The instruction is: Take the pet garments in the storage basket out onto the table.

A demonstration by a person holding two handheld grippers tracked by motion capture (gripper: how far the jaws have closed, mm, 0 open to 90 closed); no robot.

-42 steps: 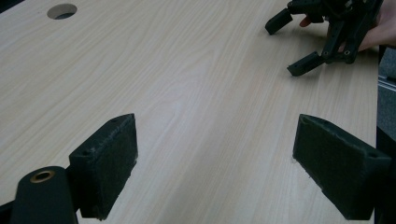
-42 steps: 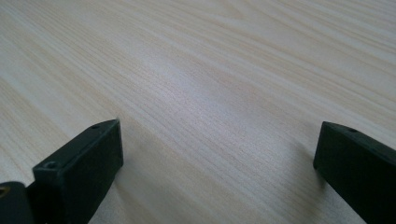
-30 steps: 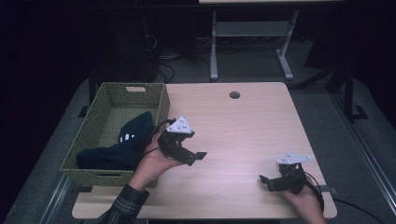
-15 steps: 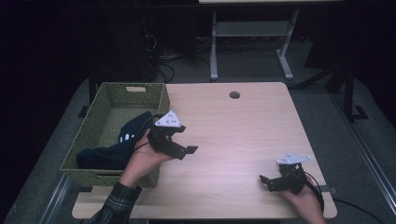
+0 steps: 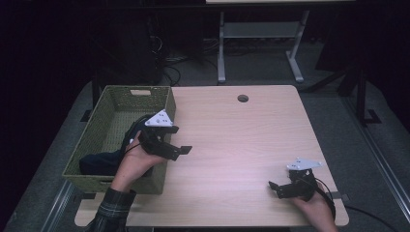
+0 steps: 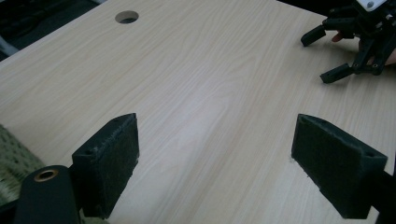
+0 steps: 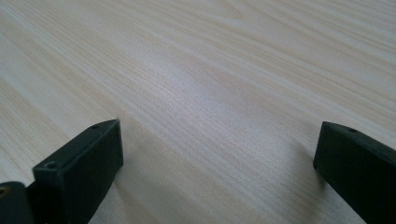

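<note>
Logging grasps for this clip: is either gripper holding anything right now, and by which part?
Nothing is held. The left gripper and the right gripper both have their jaws wide apart, with only bare table between them.

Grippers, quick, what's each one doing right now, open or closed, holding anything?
Left gripper: open, fingers empty, by the basket.
Right gripper: open, empty, low over the table.

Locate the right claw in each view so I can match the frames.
High view: right claw at bottom right, low over the table, jaws apart.
Left gripper view: it sits top right, farther off.
Right gripper view: its own jaws rise from the bottom corners, wide apart.
Shared landmark: the table's pale wood grain.
</note>
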